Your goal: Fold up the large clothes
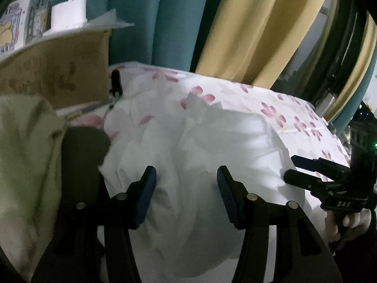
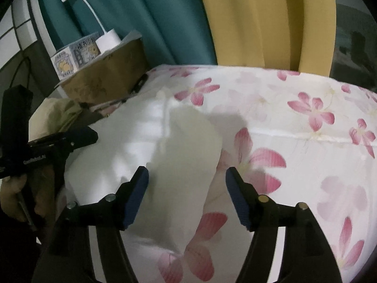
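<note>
Both grippers, left (image 1: 186,181) and right (image 2: 187,184), hung spread and empty over the white garment (image 1: 200,146), which lay rumpled, apparently only partly folded, on the floral sheet (image 2: 306,127), with a box (image 2: 106,77) beside the garment and curtains (image 1: 146,18) beyond it.

**Black grippers, blue pads**

The left gripper (image 1: 186,176) and right gripper (image 2: 187,176) are matte black, angular linkages with brass-coloured and silver round pins at the joints. Ribbed dark-blue pads (image 2: 137,195) line each finger. Small pale lettering marks each gripper's body.
</note>
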Action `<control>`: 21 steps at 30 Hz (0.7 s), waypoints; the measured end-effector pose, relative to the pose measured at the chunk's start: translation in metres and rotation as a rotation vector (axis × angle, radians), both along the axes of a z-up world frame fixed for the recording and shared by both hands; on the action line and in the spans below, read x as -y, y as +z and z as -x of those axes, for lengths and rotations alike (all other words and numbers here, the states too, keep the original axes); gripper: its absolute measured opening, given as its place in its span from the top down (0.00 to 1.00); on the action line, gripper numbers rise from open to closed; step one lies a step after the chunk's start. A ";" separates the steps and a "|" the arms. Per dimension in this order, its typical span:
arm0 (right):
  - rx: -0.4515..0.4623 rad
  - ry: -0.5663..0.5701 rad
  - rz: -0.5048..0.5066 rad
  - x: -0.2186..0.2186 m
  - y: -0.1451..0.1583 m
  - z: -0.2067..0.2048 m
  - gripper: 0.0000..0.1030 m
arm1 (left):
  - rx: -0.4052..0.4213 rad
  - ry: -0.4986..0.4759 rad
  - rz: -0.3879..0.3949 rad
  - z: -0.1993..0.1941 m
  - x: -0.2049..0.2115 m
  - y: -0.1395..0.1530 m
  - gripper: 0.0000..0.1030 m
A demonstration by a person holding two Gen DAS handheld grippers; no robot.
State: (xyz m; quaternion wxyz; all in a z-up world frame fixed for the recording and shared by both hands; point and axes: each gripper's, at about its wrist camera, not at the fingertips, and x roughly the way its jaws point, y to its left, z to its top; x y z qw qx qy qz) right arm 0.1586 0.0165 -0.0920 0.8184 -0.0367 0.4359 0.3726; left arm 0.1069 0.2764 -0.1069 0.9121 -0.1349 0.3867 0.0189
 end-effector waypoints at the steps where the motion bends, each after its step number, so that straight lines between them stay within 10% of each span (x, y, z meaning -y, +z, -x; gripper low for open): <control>1: -0.007 0.000 0.004 0.001 -0.002 0.001 0.34 | -0.005 -0.001 0.005 0.002 0.001 -0.003 0.45; 21: -0.034 -0.047 -0.018 0.037 -0.008 0.024 0.23 | 0.052 0.058 0.025 0.034 0.016 0.019 0.45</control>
